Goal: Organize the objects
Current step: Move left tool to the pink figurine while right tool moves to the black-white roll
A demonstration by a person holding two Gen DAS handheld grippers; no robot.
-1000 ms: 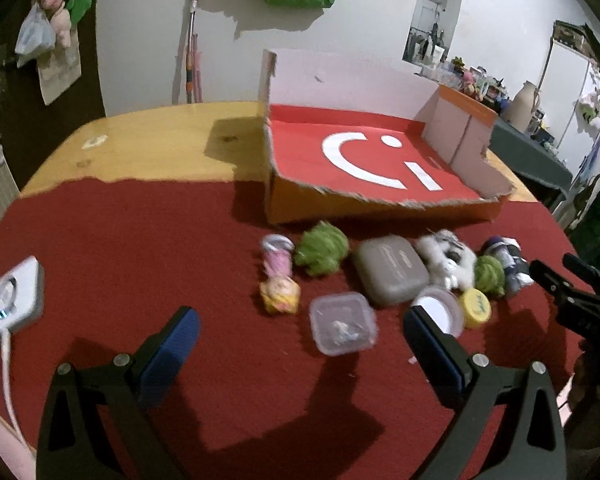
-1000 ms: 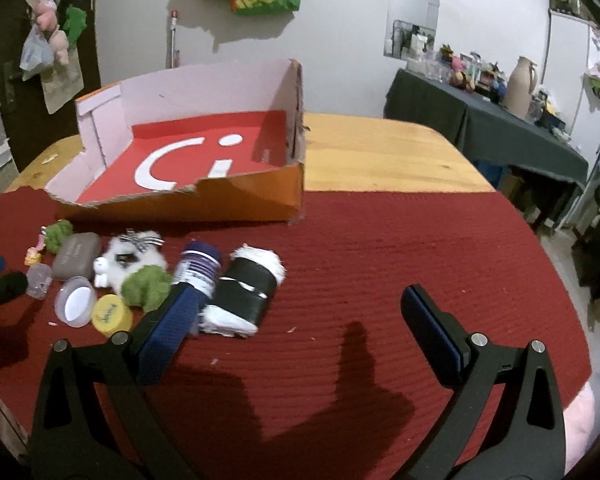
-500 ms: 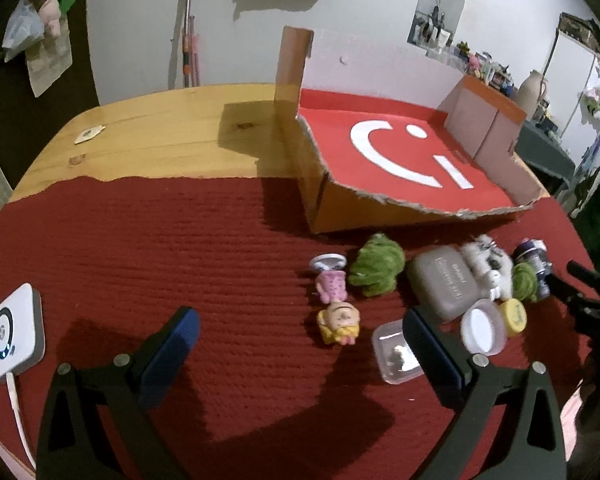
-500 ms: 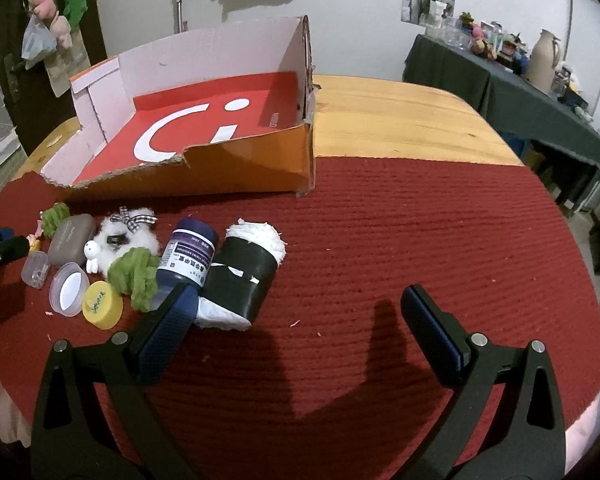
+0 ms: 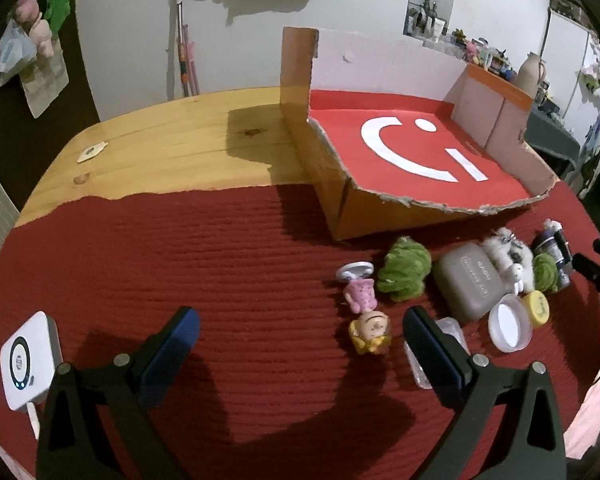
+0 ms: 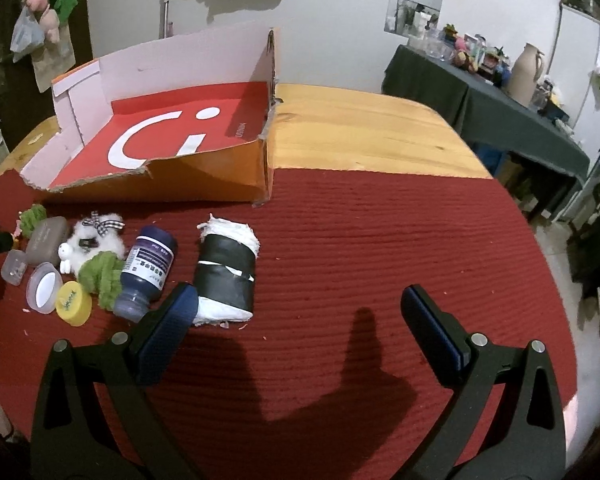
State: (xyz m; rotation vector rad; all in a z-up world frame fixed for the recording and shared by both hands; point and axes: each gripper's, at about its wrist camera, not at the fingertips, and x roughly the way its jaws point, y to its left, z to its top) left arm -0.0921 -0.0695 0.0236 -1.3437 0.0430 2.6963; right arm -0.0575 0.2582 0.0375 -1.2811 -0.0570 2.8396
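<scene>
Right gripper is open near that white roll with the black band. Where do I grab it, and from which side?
Grip the white cloth roll wrapped in a black band across its banded middle, coming down from above. It lies on its side on the red mat, one end towards the right gripper, the dark blue bottle close on its left. The band looks firmer than the frayed white ends.

Home: toys, cluttered side table
</scene>
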